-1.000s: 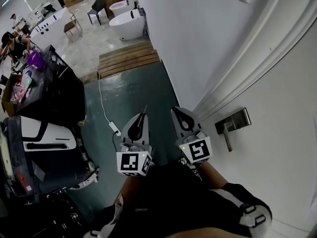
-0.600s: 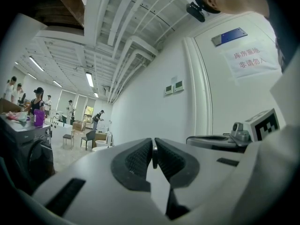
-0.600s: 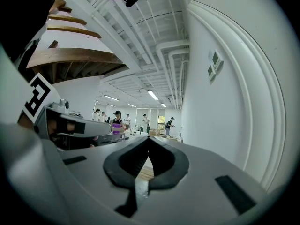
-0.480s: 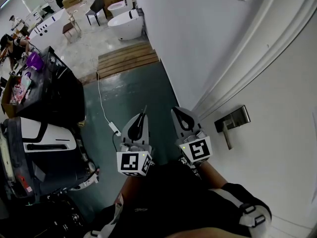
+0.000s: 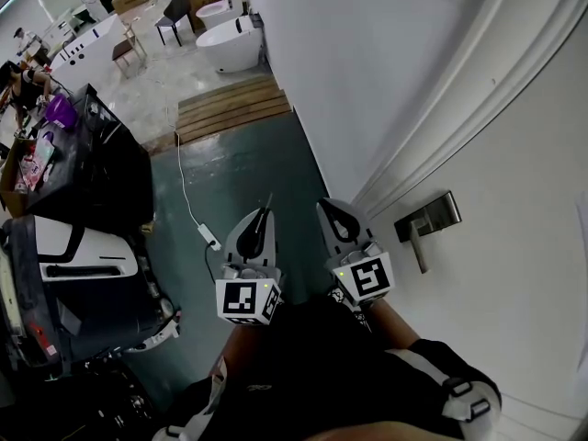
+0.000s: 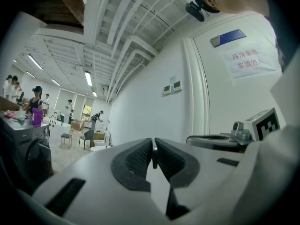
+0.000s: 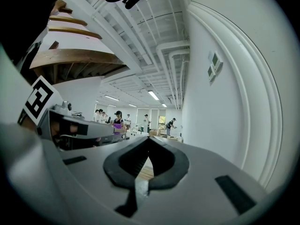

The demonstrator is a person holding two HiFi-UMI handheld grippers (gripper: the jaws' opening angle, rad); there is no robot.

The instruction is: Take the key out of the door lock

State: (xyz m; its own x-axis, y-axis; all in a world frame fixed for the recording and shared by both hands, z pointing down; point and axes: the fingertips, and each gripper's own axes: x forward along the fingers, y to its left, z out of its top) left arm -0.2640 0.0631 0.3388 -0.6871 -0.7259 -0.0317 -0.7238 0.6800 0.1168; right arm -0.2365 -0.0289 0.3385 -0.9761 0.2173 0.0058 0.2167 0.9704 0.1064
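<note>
The white door (image 5: 514,246) fills the right side of the head view, with its silver lever handle (image 5: 427,221) on a lock plate. I see no key in that plate. My left gripper (image 5: 266,211) is held level over the green floor, well left of the handle. It is shut on a thin dark key (image 6: 153,156), seen edge-on between the pads, whose tip (image 5: 269,200) pokes out past the jaws. My right gripper (image 5: 323,208) is beside it, nearer the door, shut with nothing in it (image 7: 149,139).
A white wall (image 5: 367,72) and door frame (image 5: 459,108) run along the right. A white cable with an adapter (image 5: 209,236) lies on the floor. Black cases (image 5: 83,246) stand at left, a wooden pallet (image 5: 234,107) and bathtub (image 5: 230,44) beyond. People stand far off.
</note>
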